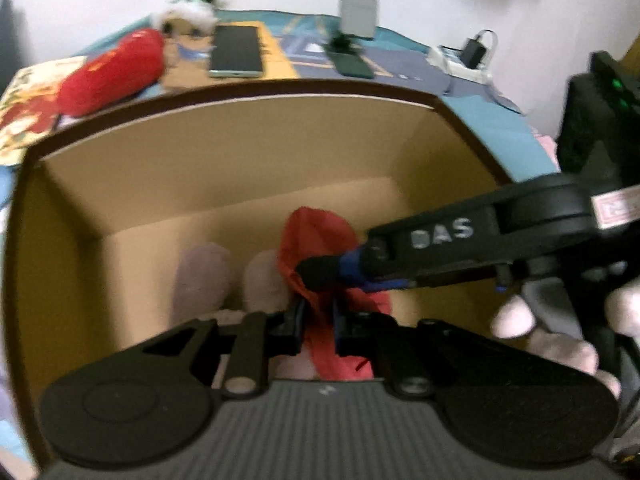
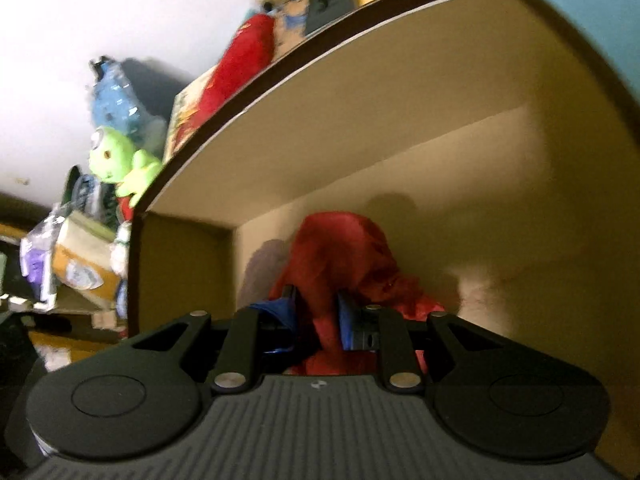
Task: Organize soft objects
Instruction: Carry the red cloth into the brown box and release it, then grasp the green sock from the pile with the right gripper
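The red cloth [image 1: 316, 240] hangs low in the centre of the frame, down inside the cardboard box [image 1: 224, 148], pinched at once by the left gripper [image 1: 318, 328] and the right gripper [image 1: 320, 276], each clamped on its own fold. If one lets go before the other, I'd guess the fabric drags sideways or snags on a pad and comes back out. Under it lies a pale plush toy [image 1: 204, 276]; a red plush [image 1: 110, 72] waits outside, upper left.
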### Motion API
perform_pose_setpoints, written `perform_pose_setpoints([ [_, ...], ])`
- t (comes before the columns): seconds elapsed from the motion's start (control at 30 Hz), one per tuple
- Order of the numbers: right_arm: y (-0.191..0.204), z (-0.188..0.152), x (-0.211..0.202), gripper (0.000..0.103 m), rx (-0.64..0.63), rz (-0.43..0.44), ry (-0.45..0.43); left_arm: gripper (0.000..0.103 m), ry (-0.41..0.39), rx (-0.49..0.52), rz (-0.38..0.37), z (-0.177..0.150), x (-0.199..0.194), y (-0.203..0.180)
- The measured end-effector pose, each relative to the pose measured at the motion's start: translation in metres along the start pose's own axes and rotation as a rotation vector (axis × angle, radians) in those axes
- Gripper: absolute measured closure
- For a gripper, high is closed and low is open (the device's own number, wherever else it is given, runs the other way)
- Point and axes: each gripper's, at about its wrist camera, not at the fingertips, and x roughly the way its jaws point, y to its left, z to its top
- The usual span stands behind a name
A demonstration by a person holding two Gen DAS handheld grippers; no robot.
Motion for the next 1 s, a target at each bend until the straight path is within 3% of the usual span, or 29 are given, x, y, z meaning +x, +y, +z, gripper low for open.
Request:
perform_pose_setpoints([
  [0.07,0.003,-0.002,-0.003,0.095,-0.023,0.024,0.005,0.097,0.001,-0.016,0.020,-0.001,-0.004,0.007],
  [0.17,0.013,-0.007,-0.012,0.093,-0.112,-0.007,-0.019,0.097,-0.015,-0.026,0.023,-0.006,-0.013,0.009],
  [0.23,0.017,-0.010,-0.019,0.092,-0.163,-0.025,-0.040,0.088,-0.038,-0.027,0.017,-0.008,-0.021,0.005],
  [0.3,0.018,-0.014,-0.031,0.092,-0.196,-0.031,-0.067,0.067,-0.065,-0.020,0.025,-0.011,-0.030,-0.003],
  [0.37,0.017,-0.019,-0.045,0.091,-0.222,-0.026,-0.110,0.063,-0.100,-0.003,0.041,-0.013,-0.040,-0.014],
  [0.63,-0.006,-0.031,-0.106,0.091,-0.207,0.118,-0.230,0.055,-0.181,0.087,0.054,-0.018,-0.076,-0.069],
  [0.83,-0.049,-0.047,-0.161,0.091,-0.174,0.116,-0.321,0.053,-0.192,0.179,-0.091,-0.028,-0.085,-0.130],
  [1.0,-0.101,-0.070,-0.205,0.091,-0.131,0.020,-0.369,0.052,-0.111,0.288,-0.203,-0.044,-0.059,-0.192],
])
